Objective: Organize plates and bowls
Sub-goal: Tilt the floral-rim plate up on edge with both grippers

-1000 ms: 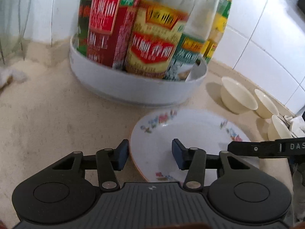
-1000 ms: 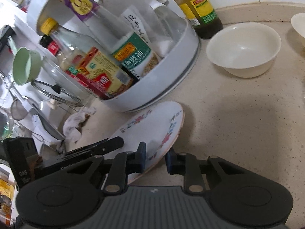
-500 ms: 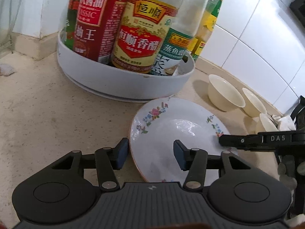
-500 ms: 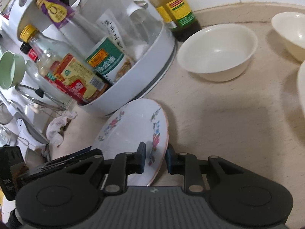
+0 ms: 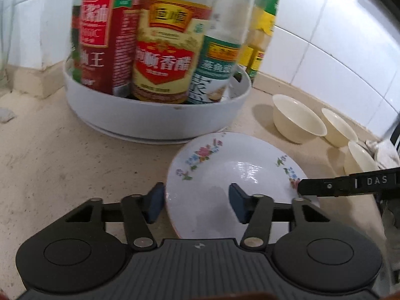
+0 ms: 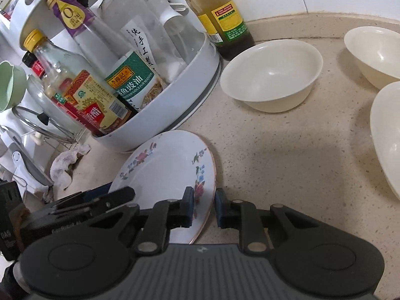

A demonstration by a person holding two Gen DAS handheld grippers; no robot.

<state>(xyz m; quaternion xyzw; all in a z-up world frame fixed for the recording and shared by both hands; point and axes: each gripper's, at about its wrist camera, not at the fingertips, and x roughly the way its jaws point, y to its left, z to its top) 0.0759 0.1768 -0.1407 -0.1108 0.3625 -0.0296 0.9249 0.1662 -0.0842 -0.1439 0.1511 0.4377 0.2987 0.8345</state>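
Observation:
A white plate with a flower pattern [image 5: 225,175] is tilted over the counter in front of the bottle tray. It also shows in the right wrist view [image 6: 165,172]. My right gripper [image 6: 203,206] is shut on the plate's rim. My left gripper [image 5: 196,203] is open, its fingers astride the plate's opposite rim without closing on it. Three cream bowls stand to the right: one [image 5: 297,118] near the tray, two [image 5: 338,126] [image 5: 360,160] beyond it. They also show in the right wrist view [image 6: 271,73] [image 6: 375,50] [image 6: 387,130].
A white round tray [image 5: 155,117] full of sauce bottles stands just behind the plate by the tiled wall. A dark sauce bottle [image 6: 220,20] stands beside it. A crumpled cloth [image 6: 66,162] and a pot lid rack [image 6: 37,125] lie to the left.
The plate has been held by the right gripper throughout; both grippers have shifted slightly with it, toward the bowls. The left gripper stays open around the rim.

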